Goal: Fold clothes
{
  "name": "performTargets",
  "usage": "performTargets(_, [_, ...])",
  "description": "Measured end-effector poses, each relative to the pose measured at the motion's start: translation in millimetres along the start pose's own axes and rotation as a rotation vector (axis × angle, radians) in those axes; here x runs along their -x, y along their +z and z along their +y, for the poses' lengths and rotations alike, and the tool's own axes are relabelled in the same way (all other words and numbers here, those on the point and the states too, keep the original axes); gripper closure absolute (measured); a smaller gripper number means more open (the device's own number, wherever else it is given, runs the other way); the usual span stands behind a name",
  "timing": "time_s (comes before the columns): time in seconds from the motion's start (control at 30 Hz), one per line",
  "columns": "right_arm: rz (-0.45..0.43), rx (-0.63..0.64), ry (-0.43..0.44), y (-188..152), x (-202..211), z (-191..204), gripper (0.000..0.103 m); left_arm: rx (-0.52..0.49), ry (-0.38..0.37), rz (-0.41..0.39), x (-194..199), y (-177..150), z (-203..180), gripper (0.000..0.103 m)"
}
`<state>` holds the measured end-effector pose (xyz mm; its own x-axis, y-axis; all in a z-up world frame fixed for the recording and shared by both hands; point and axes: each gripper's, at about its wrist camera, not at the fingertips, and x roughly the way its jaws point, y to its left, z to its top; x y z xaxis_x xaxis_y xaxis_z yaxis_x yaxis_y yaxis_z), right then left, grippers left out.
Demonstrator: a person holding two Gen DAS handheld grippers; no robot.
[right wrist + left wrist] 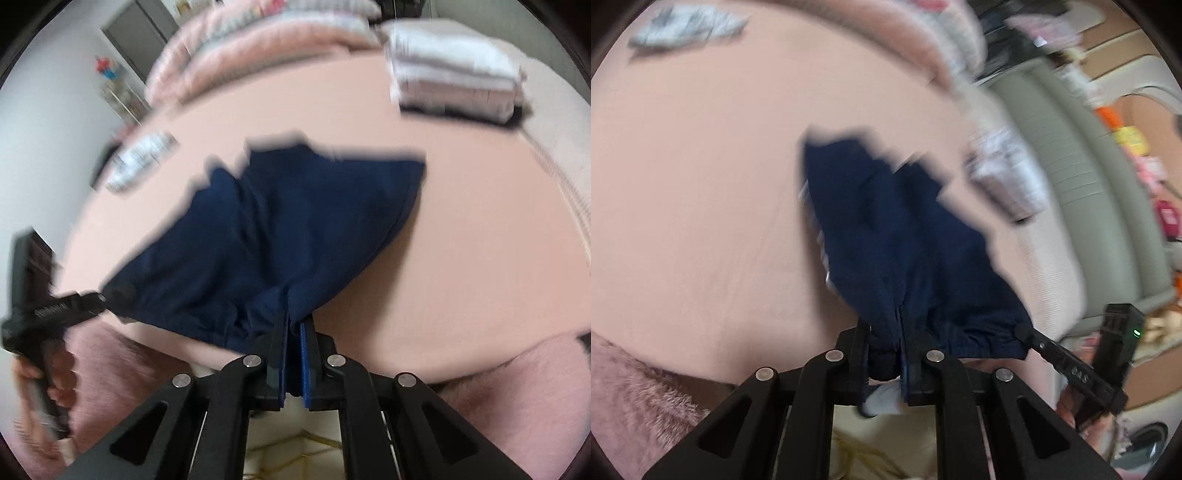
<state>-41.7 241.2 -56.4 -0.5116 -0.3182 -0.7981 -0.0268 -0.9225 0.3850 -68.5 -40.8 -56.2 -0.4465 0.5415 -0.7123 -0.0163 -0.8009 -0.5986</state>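
Note:
A pair of navy blue shorts [886, 229] hangs by its waistband over the pink bed sheet [694, 192]. My left gripper [886, 332] is shut on one end of the waistband. The right gripper [1021, 330] shows at the right of the left wrist view, pinching the other end. In the right wrist view the shorts [280, 229] spread away from my right gripper [294, 321], which is shut on the waistband. The left gripper [101, 297], held by a hand, clamps the far corner there. Both views are motion-blurred.
A stack of folded pale clothes [454, 70] sits at the far right of the bed. A small folded grey-white item [142, 158] lies at the left. A pink fuzzy blanket [517, 391] covers the near edge. Pink bedding [236, 48] is bunched at the back.

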Motion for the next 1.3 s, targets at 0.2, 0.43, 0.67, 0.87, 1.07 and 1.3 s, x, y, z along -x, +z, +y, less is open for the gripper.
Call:
performTargets(0.2, [-0.219,0.001,0.17,32.8,119.1,14.0,0.099,-0.136,-0.132,-0.185,106.6,28.6,-71.2,0.093])
performTargets(0.43, [-0.181,-0.06,0.103,88.4,85.9,6.0,0.099,-0.066,-0.118,-0.125,75.4,89.8,-62.3,0.093])
performTargets(0.67, [-0.487,0.129,0.103,137.3,181.8,76.8,0.099,-0.243,-0.134,-0.373,167.6,114.0,-119.3,0.093])
performTargets(0.87, [-0.44,0.062,0.087,99.4,151.2,55.2,0.099,-0.138,-0.074,-0.266,126.8,83.9,-66.9,0.092])
performTargets(1.07, [-0.039,-0.051,-0.076,21.9,-24.2,-12.6,0.099,0.029,0.131,0.08,-34.0,18.6,42.0,0.093])
performTargets(1.3, [0.077,-0.074,-0.13,-20.6,-82.8,-37.3,0.099,0.103,0.171,0.132,-62.6,-8.1,74.6,0.092])
